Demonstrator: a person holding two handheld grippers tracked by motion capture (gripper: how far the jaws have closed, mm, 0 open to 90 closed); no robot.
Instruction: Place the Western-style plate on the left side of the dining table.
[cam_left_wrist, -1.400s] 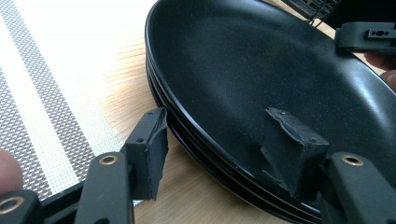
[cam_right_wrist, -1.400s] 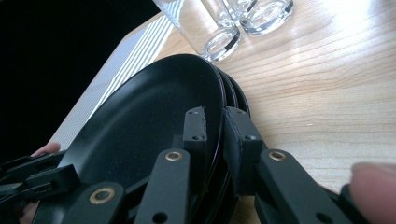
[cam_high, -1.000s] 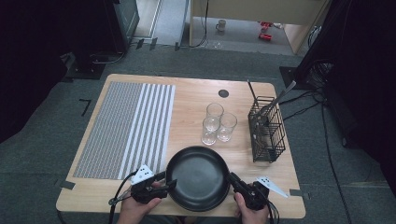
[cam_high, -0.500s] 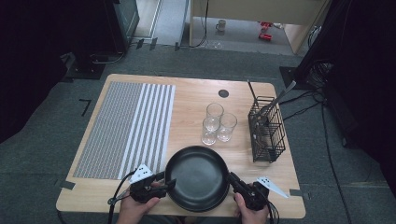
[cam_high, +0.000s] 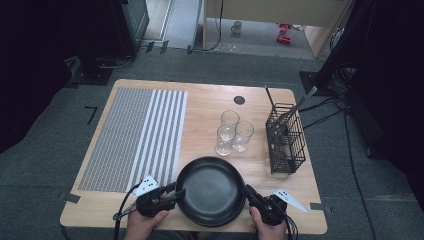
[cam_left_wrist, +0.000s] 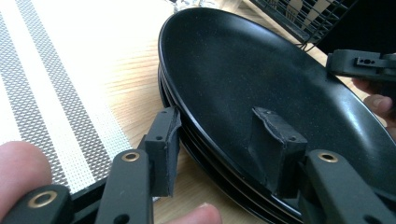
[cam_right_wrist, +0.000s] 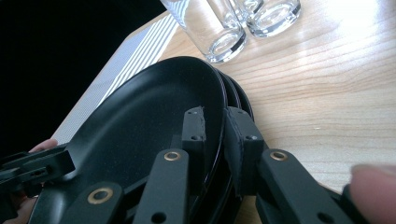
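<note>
A stack of black plates lies at the table's front edge. My left gripper is at the stack's left rim. In the left gripper view its jaws straddle the rim of the top plate, one pad inside the dish and one outside. They have just been closing, and a gap still shows. My right gripper is at the right rim. In the right gripper view its pads pinch the top plate's edge.
Three clear glasses stand just behind the plates. A black wire basket holding utensils stands at the right. A grey-and-white striped mat covers the table's left half. Both hands are at the front edge.
</note>
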